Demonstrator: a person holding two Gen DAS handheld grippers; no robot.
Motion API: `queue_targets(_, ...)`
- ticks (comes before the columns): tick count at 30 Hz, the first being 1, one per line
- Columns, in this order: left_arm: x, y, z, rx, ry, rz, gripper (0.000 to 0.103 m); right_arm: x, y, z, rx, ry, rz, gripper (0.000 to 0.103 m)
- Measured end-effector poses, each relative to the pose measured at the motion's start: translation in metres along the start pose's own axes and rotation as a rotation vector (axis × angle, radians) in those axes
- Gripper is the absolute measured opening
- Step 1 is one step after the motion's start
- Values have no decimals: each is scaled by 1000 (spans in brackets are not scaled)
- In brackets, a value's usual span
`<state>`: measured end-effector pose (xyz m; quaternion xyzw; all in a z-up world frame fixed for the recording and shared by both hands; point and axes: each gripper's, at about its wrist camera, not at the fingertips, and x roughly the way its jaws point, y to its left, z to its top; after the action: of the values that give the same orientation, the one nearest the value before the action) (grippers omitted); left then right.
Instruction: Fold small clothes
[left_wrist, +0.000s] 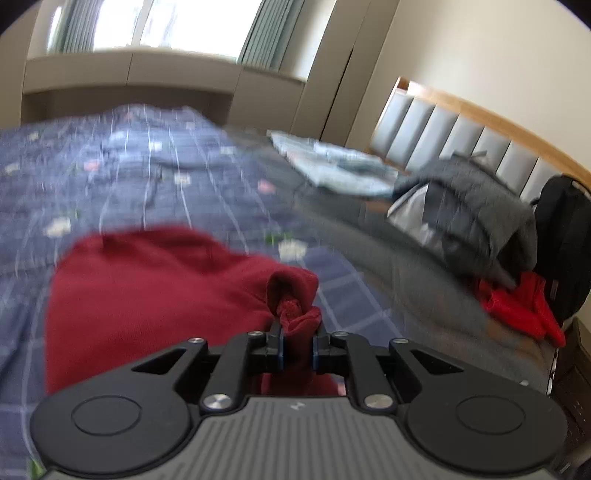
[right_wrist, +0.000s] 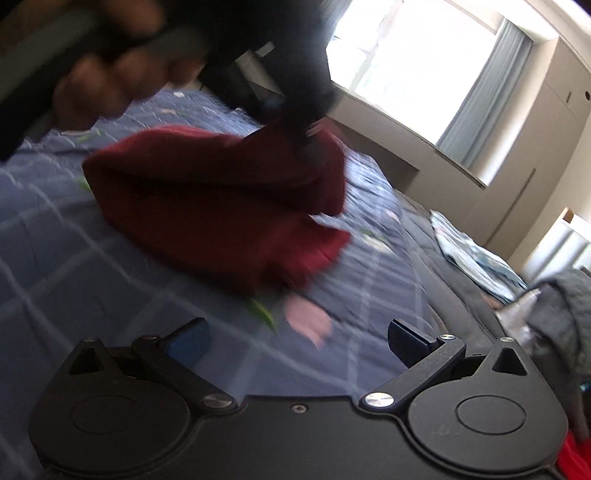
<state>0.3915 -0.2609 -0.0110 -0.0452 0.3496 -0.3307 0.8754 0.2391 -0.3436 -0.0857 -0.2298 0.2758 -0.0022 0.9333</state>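
**A:** So our left gripper (left_wrist: 298, 345) is clamped on a bunched corner of the dark red garment (left_wrist: 155, 295). That twisted knot of cloth sits right between the pads and pokes out past the tips, and the rest trails off to the left of the jaws onto the blue checked bedspread (left_wrist: 129, 173).

**B:** Yeah, and our right gripper (right_wrist: 295, 341) is wide open with nothing in it. From there the garment (right_wrist: 214, 199) is ahead of the jaws, a bit left, lying humped on the bedspread (right_wrist: 55, 258), clear of both fingers.

**A:** What worries us is that pinch. It's a rolled wad, not a flat edge, so we'd guess the fold comes out lumpy or crooked if we lay it down like that.

**B:** Also, only one corner is held. With the other side free, the cloth could drag and bunch instead of folding over cleanly. Or the wad just slips out mid-swing.

**A:** Everything's blurry too, so we can't tell which part of the garment that corner actually is.
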Motion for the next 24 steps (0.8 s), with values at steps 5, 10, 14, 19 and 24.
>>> queue_targets(5,9,11,-23,-45,23,-7,14,-2,-47,-12,133,7,-16,102)
queue_targets(10,0,8,-29,-7,8,28,15,22,-101,-7,317,-33,-9,102)
queue_targets(14,-1,-11,-36,94,-23,97,15,57,-134,14,489,-58,162,102)
queue_targets(19,2,-31,-45,185,-45,169,15,119,-145,43,694,-33,514,91)
queue_targets(24,0,-31,-49,160,-70,172,15,154,-137,61,742,63,670,63)
